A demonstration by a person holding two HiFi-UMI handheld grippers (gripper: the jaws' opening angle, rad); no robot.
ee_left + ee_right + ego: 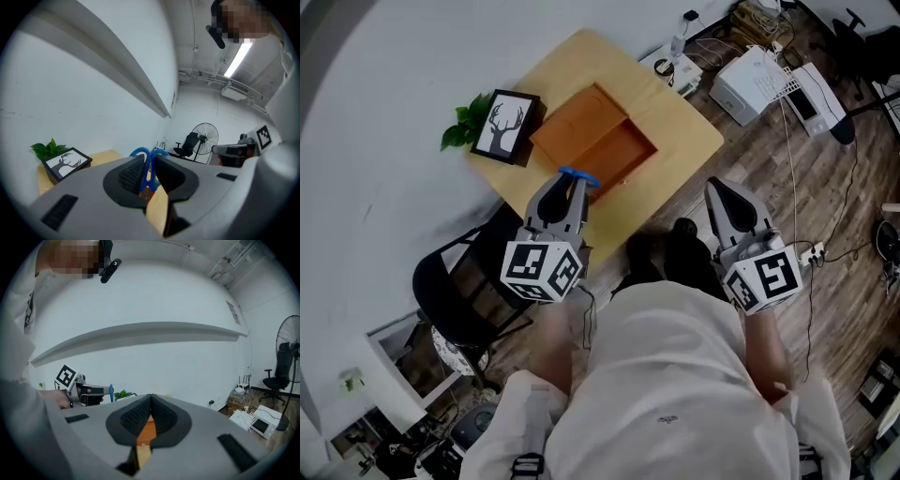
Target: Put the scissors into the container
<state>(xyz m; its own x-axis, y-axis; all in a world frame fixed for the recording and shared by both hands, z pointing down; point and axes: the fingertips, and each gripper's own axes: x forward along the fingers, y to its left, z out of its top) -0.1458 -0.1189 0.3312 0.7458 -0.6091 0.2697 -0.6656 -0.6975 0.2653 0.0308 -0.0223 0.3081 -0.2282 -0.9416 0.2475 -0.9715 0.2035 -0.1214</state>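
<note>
Blue-handled scissors (pixel 578 177) stick out of my left gripper (pixel 572 185), which is shut on them over the near edge of the wooden table (pixel 687 131). In the left gripper view the two blue loops of the scissors (pixel 149 161) rise between the jaw pads of the left gripper (pixel 148 173). The container, an open orange-brown wooden box (pixel 596 137), lies on the table just beyond the scissors. My right gripper (pixel 719 190) hangs off the table's near right side, jaws pressed together with nothing between them; the right gripper (pixel 150 413) shows the same in its own view.
A framed deer picture (pixel 502 125) and a small green plant (pixel 467 119) stand at the table's left corner. A black chair (pixel 455 291) sits to the left below the table. White devices (pixel 750 82) and cables lie on the wood floor at the right.
</note>
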